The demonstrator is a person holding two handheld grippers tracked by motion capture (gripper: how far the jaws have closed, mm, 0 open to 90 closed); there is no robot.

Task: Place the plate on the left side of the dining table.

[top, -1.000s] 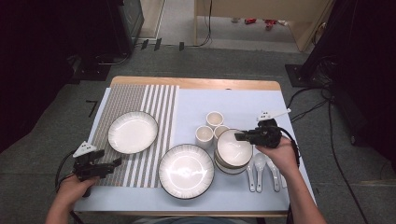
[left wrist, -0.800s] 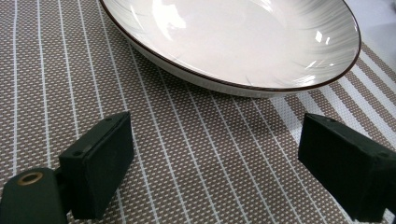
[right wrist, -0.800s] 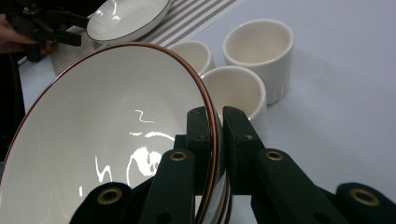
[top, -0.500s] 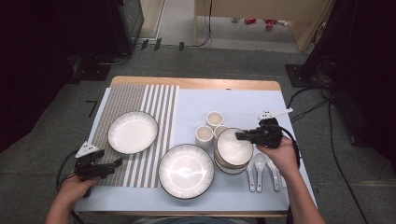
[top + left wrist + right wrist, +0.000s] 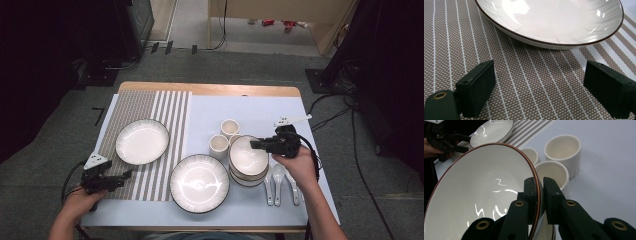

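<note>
Little has moved since the earlier frames: both hands sit where they were, and the top bowl [image 5: 484,195] hangs tipped over the bowl stack [image 5: 248,170] as before. The right gripper [image 5: 539,195] pinches that bowl's rim, one jaw inside and one outside; the left gripper [image 5: 544,82] rests spread and empty on the striped mat [image 5: 529,82], just short of a plate [image 5: 554,20]. A thin rim grip on a tilted, glossy bowl could slip, I judge, dropping it onto the stack or knocking the cups [image 5: 224,137] beside it. On the pale surface [image 5: 260,107] also lie a second plate [image 5: 199,183] and spoons [image 5: 280,182]. Around it, grey carpet [image 5: 50,165], cables and dark equipment.
</note>
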